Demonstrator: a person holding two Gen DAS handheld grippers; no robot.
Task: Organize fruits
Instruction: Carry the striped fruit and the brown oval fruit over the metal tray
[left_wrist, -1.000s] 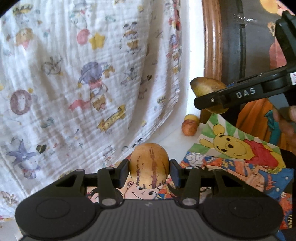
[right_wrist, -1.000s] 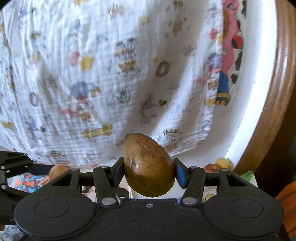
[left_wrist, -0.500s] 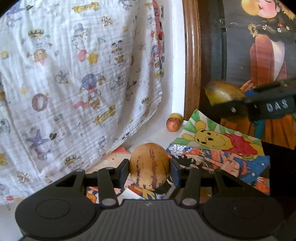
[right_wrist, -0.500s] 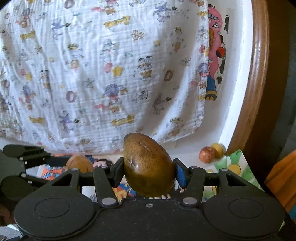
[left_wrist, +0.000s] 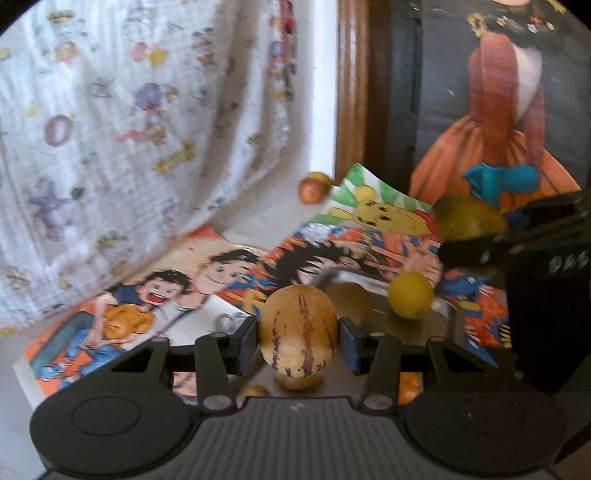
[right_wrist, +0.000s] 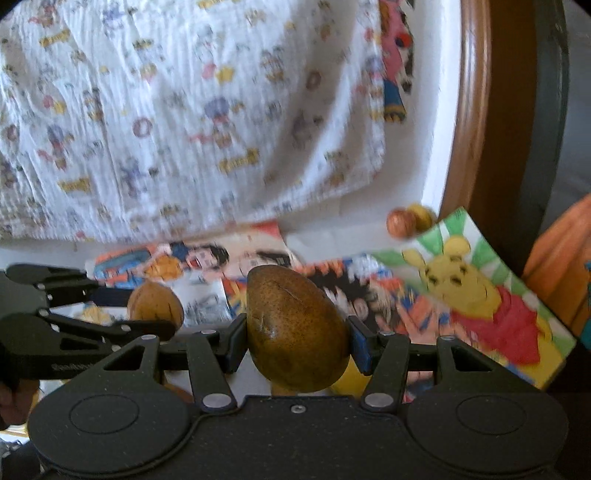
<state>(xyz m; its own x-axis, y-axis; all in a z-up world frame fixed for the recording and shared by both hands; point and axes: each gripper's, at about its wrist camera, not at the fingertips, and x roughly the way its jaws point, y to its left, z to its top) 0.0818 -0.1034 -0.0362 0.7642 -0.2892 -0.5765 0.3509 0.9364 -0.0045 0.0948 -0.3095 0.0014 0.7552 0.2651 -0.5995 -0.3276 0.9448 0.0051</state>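
Fingers (left_wrist: 345, 341) pinching one striped fruit (left_wrist: 297, 332), one brown fruit (right_wrist: 295, 332), two small round fruits (right_wrist: 408, 220) beyond

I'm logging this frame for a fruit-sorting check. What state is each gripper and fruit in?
Left gripper: shut on striped fruit.
Striped fruit: gripped, off the surface.
Right gripper: shut on brown fruit.
Brown fruit: gripped, off the surface.
Yellow fruit: loose, resting in the metal tray.
Two small fruits: loose, by the wooden frame.

A round fruit (left_wrist: 409, 297) lies on the tray (left_wrist: 354, 291) atop the posters (left_wrist: 155, 291); two small fruits (left_wrist: 314, 187) sit behind.
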